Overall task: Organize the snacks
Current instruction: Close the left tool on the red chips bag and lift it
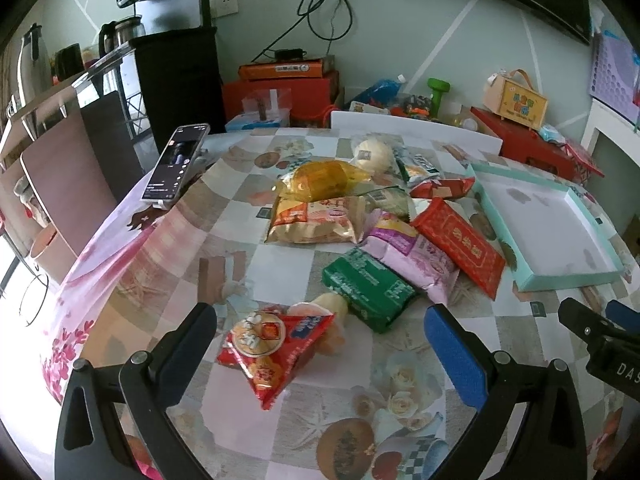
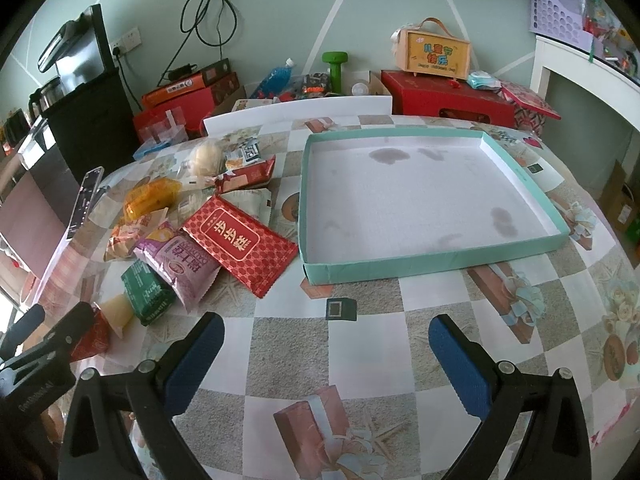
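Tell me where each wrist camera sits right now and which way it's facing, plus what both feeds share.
Left wrist: on the open left gripper, low above the table, facing the snack pile; red triangular packet nearest, right gripper showing at right edge.
Right wrist: on the open right gripper, facing the empty teal tray; left gripper at left edge.
Shared: the tray, red rectangular packet, green packet.
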The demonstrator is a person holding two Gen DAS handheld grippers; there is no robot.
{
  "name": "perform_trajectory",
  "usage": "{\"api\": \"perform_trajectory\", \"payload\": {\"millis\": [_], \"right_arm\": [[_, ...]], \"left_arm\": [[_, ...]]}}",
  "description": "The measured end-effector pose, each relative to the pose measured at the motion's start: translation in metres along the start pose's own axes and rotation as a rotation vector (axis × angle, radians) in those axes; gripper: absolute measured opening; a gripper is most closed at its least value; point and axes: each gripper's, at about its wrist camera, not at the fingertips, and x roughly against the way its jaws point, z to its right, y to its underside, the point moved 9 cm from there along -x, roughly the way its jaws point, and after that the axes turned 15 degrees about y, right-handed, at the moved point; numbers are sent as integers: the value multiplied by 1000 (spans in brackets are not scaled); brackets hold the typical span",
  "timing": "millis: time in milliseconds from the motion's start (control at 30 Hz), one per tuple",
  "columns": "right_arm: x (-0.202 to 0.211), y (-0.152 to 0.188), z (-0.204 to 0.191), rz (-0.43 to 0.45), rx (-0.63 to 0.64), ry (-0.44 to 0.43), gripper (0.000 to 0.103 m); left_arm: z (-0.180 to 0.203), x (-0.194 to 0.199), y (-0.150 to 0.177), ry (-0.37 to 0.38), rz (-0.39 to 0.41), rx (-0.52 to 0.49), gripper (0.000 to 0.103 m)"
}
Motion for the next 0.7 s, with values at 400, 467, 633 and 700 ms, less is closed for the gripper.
{"api": "perform_trajectory", "payload": {"millis": [400,467,633,700], "right_arm": [[-6,5,-47,-7,93,-53,103],[-8,6,-56,-10,111,-66,103],[-14,5,-76,-16,138,-100,103],[-15,4,-82,-16,145,-104,103]], "left_arm": [[-32,-25,19,23,-84,102,91],[-34,-30,22,40,-100,121,83],[-43,-34,22,71,-93,168,80],[-42,-34,21,75,-88,166,77]]}}
